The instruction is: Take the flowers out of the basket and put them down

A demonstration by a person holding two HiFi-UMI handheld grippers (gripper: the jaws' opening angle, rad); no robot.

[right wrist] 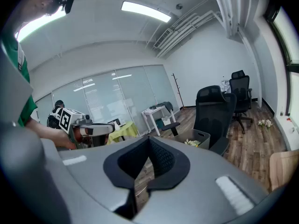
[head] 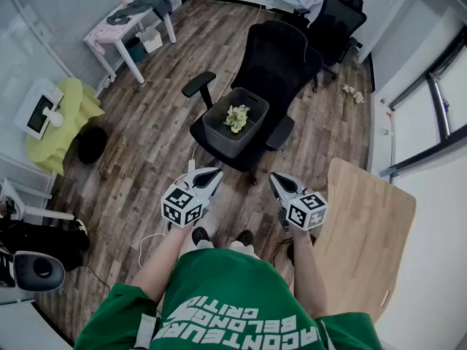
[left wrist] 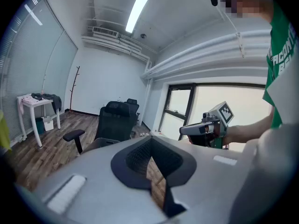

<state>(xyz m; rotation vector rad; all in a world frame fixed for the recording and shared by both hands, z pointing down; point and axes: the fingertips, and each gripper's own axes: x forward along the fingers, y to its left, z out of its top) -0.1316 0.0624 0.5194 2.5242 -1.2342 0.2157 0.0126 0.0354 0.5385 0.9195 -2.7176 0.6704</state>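
A grey basket (head: 221,138) stands on the seat of a black office chair (head: 281,64) and holds a bunch of pale yellow-white flowers (head: 236,117). Both grippers hover side by side, short of the chair and pointing at it. My left gripper (head: 211,176) is shut and empty; in the left gripper view its jaws (left wrist: 150,141) meet at the tips. My right gripper (head: 276,184) is also shut with nothing in it (right wrist: 149,143). Past its jaws the right gripper view shows the basket (right wrist: 202,137) and flowers (right wrist: 192,143).
A light wooden table (head: 365,224) is close at the right. A second black chair (head: 337,17) and a few loose flowers on the floor (head: 353,93) lie at the back right. A white side table (head: 128,28) and a yellow-covered stand (head: 66,119) are at the left.
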